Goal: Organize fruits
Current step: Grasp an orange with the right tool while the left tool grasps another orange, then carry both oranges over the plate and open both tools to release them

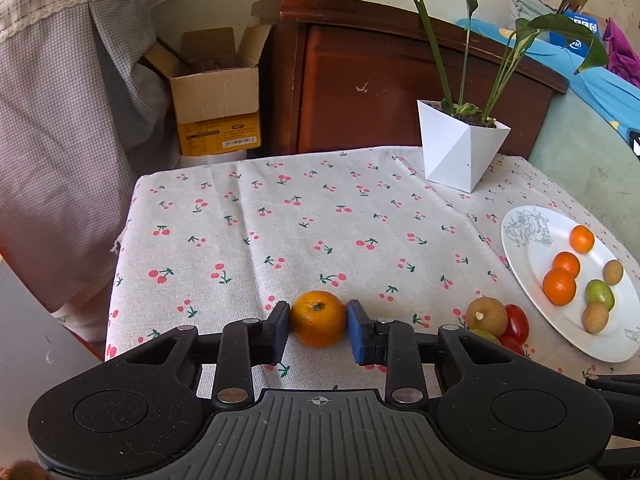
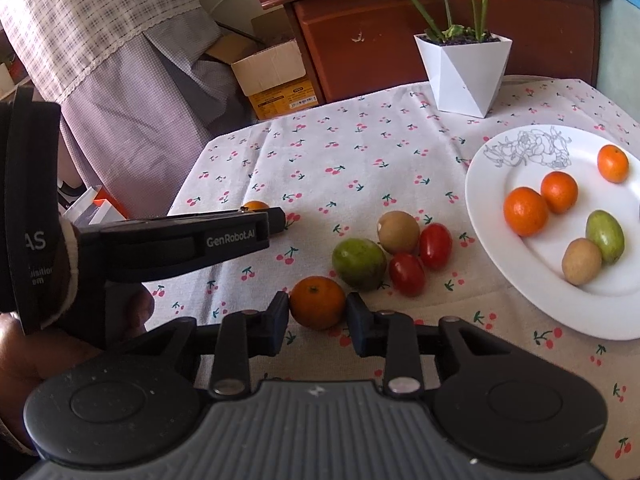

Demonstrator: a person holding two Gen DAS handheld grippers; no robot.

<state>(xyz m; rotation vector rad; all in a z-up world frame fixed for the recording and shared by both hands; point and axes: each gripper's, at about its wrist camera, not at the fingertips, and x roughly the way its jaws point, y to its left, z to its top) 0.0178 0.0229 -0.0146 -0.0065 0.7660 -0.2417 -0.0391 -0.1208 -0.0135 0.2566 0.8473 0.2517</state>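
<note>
My left gripper (image 1: 319,322) is shut on an orange (image 1: 318,318), with both blue pads against its sides, low over the cherry-print tablecloth. My right gripper (image 2: 318,316) is shut on a second orange (image 2: 317,301) near the table's front. In the right wrist view the left gripper (image 2: 276,218) shows from the side with its orange (image 2: 255,205) just behind it. A white plate (image 2: 500,148) at the right holds three oranges, a green fruit and two brown fruits. A green fruit (image 2: 359,263), a brown fruit (image 2: 398,232) and two red tomatoes (image 2: 435,245) lie loose between grippers and plate.
A white faceted pot (image 2: 464,76) with a green plant stands at the back of the table. Behind it is a dark wooden cabinet (image 2: 380,28). An open cardboard box (image 1: 218,92) and a checked curtain (image 1: 60,120) are beyond the table's left edge.
</note>
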